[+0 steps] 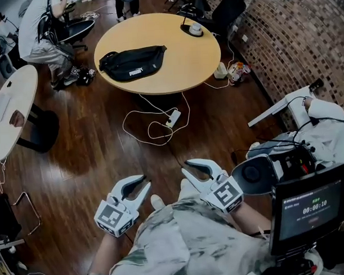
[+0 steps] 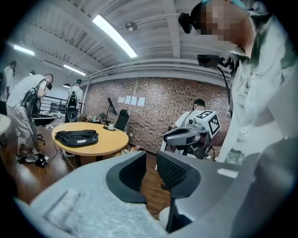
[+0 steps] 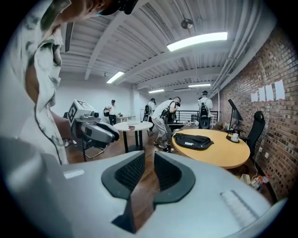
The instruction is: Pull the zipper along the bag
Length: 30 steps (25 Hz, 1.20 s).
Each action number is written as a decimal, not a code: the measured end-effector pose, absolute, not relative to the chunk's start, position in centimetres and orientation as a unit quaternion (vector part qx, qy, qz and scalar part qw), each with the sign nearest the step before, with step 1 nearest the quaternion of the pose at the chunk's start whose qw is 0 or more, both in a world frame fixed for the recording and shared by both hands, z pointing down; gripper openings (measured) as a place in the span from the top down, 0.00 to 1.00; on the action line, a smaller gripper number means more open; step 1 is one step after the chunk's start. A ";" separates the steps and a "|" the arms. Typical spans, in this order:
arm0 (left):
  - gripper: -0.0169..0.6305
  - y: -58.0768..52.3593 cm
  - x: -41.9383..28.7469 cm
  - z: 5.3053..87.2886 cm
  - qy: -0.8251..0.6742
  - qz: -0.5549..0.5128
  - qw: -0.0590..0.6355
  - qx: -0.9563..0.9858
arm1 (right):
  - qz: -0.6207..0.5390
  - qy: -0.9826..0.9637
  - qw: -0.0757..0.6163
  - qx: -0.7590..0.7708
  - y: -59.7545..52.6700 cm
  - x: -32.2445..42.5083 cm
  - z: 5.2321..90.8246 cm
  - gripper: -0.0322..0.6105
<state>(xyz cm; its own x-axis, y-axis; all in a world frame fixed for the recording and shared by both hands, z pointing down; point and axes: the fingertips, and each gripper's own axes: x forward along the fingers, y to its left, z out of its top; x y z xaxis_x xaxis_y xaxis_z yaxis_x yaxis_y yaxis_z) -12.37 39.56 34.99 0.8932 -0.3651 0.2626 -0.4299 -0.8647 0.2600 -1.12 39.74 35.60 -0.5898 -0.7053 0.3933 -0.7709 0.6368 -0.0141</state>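
A black waist bag (image 1: 133,62) lies flat on the round wooden table (image 1: 181,66), well ahead of me across the floor. Both grippers hang close to my body, far from the bag. My left gripper (image 1: 144,183) is open, with only floor showing in the narrow gap between its pads (image 2: 150,160). My right gripper (image 1: 185,167) is likewise open and holds nothing (image 3: 149,162). The bag (image 2: 77,137) appears small at the left in the left gripper view. In the right gripper view, the bag (image 3: 193,139) sits right of centre on the table (image 3: 223,155).
A white power strip with looping cables (image 1: 172,118) lies on the floor before the table. A white table (image 1: 10,106) stands at the left, with a person (image 1: 42,37) behind it. A desk lamp base (image 1: 195,29) sits on the round table. A brick wall (image 1: 304,39) runs along the right.
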 end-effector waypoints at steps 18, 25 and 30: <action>0.87 47.1 1.3 32.3 -0.193 0.078 0.152 0.966 | 0.066 -0.896 0.146 0.415 48.1 8.9 33.0 0.87; 0.87 50.1 3.9 34.6 -0.200 0.089 0.166 0.962 | 0.060 -0.901 0.157 0.400 50.4 11.3 35.2 0.89; 0.87 50.7 4.2 34.8 -0.208 0.101 0.160 0.960 | 0.059 -0.904 0.157 0.392 51.0 11.5 35.5 0.89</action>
